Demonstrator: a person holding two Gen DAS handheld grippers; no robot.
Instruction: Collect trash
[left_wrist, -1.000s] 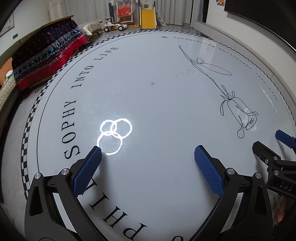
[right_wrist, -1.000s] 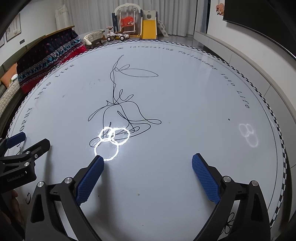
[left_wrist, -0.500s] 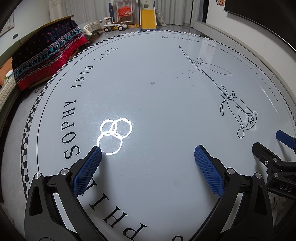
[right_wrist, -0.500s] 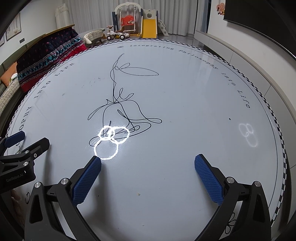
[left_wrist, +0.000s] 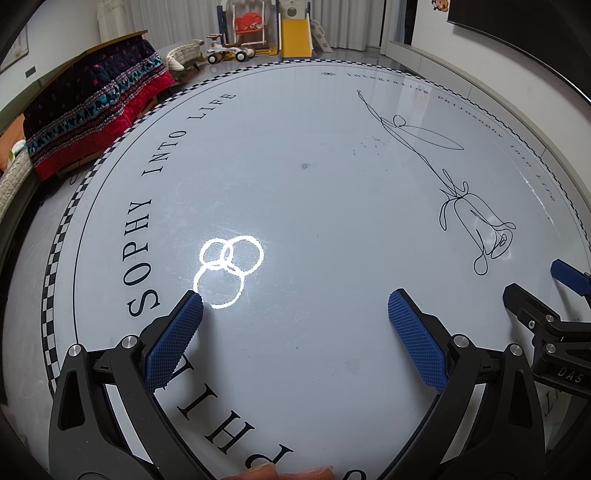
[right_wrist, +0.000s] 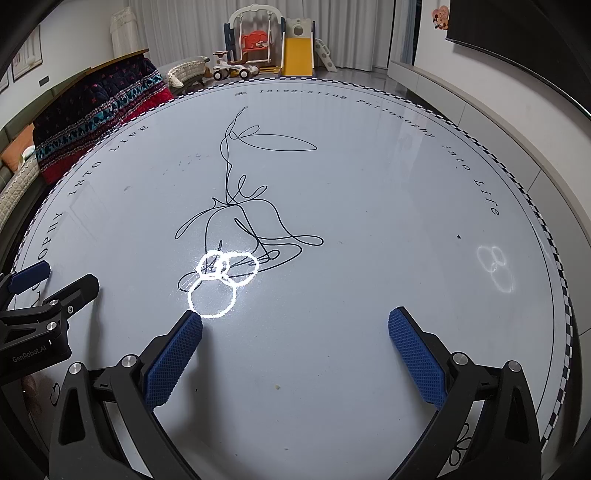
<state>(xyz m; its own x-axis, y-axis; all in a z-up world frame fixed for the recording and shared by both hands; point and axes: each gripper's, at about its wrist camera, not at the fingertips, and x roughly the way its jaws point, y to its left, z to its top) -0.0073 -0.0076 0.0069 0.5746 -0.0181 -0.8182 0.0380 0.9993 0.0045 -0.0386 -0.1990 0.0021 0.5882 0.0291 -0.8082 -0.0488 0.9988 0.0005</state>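
My left gripper (left_wrist: 295, 306) is open and empty, held over the round white table (left_wrist: 314, 206) printed with black lettering and a line-drawn flower. My right gripper (right_wrist: 295, 325) is open and empty over the same table (right_wrist: 369, 192). The right gripper also shows at the right edge of the left wrist view (left_wrist: 543, 291), and the left gripper at the left edge of the right wrist view (right_wrist: 55, 280). No piece of trash shows, only a tiny pale crumb (right_wrist: 277, 387) between the right gripper's fingers and a small dark speck (right_wrist: 459, 236) further right.
A patterned red and dark blanket (left_wrist: 96, 107) lies over furniture beyond the table's left edge. A toy slide and swing set (right_wrist: 280, 48) stand on the floor at the back. A low white ledge (right_wrist: 480, 96) runs along the right wall. Lamp reflections glare on the tabletop.
The right gripper has drifted very slightly back and up; the left gripper has stayed put. Both remain open.
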